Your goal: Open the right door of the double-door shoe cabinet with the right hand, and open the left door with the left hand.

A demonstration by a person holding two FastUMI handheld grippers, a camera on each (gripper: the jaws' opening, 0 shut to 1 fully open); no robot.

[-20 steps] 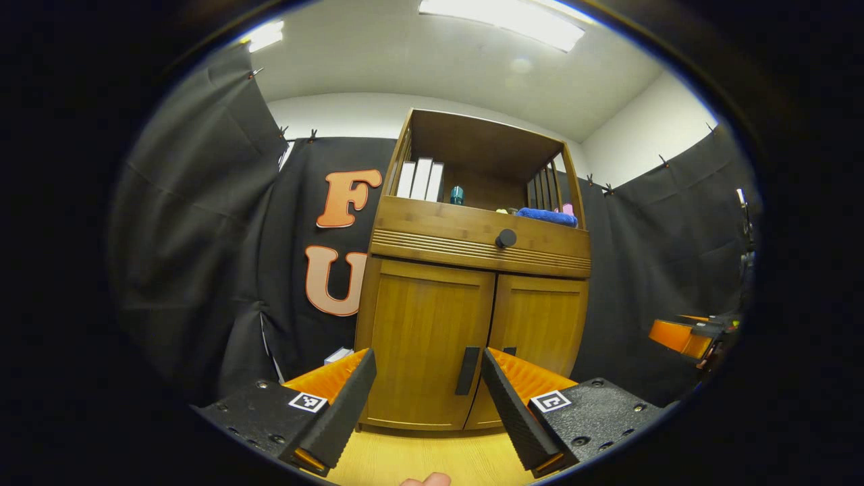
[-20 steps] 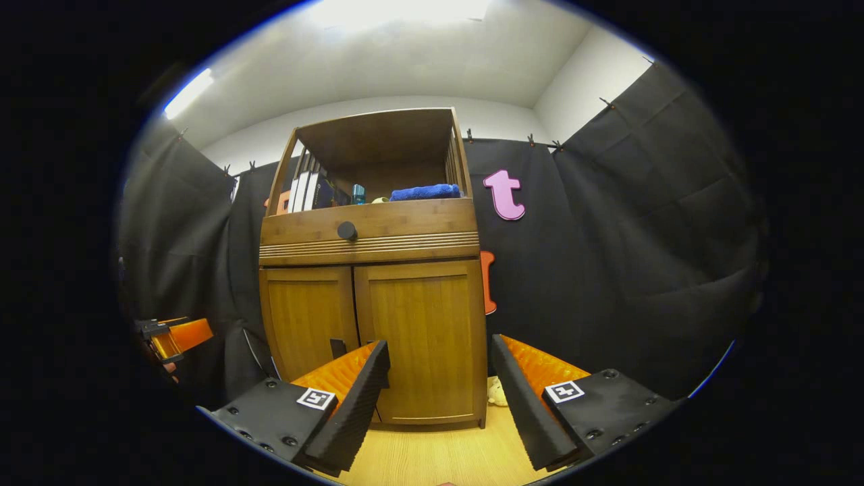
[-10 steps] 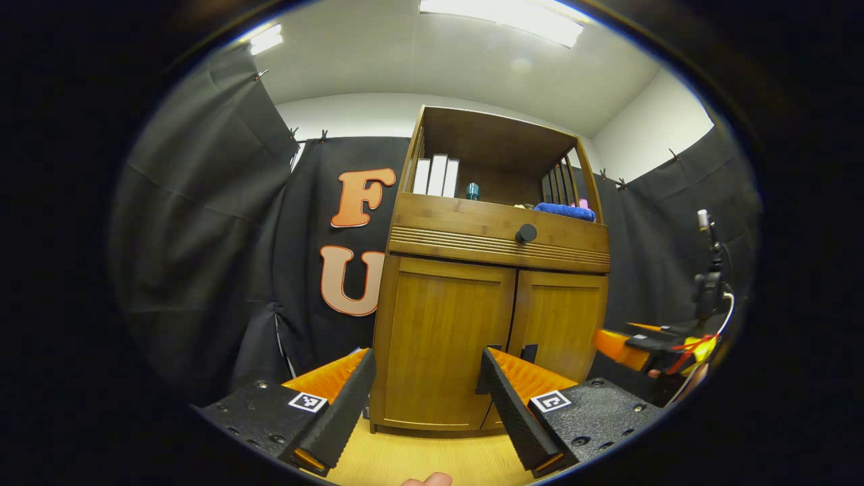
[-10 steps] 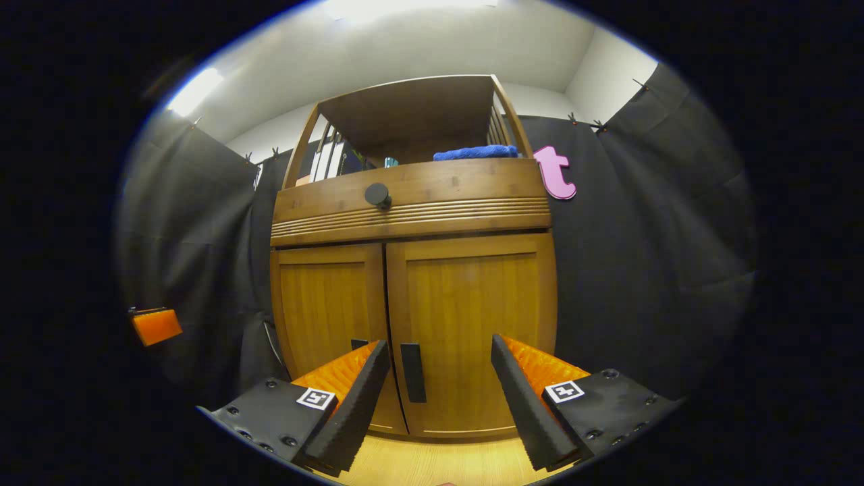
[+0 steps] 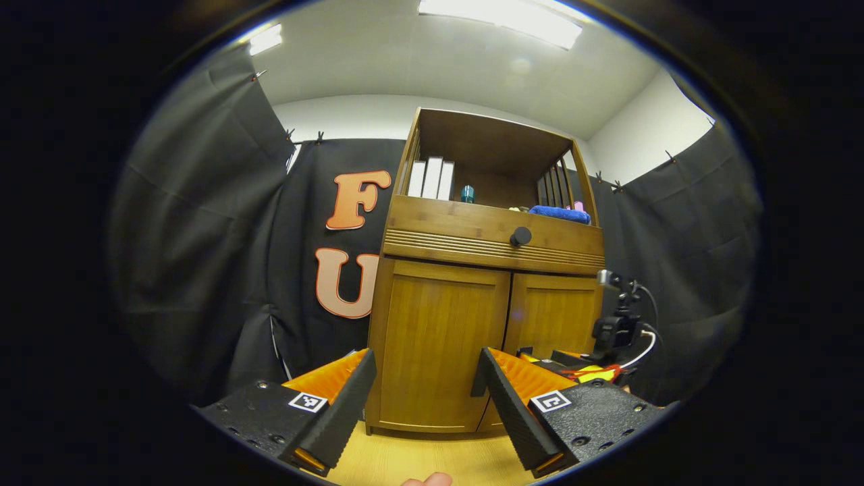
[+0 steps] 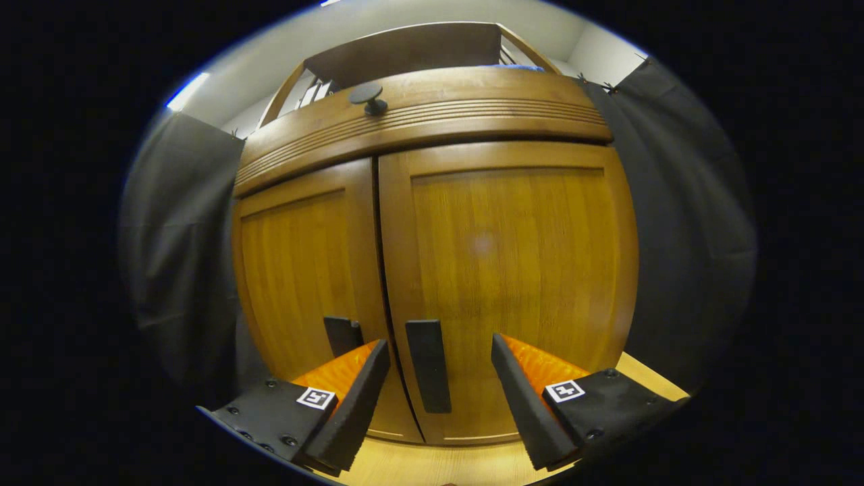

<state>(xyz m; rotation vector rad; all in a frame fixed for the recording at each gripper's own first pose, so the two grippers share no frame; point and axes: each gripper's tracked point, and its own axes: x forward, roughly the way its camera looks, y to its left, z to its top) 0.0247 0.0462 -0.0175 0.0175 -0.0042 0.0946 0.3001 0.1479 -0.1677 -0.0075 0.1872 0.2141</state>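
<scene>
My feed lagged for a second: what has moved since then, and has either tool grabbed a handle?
The right tool has closed in on the cabinet; the right door's handle now sits between its open fingers, not gripped. The left tool barely moved and stays open. Both the right door and left door remain shut.

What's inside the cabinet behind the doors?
Both doors are shut, so the inside is hidden. Up on the open shelf sit white books and a blue cloth.

My left tongs (image 5: 426, 405) are level, spread wide and holding nothing. My right tongs (image 6: 439, 398) are gaping too, empty; from the left gripper view they sit low, off to the right.
</scene>
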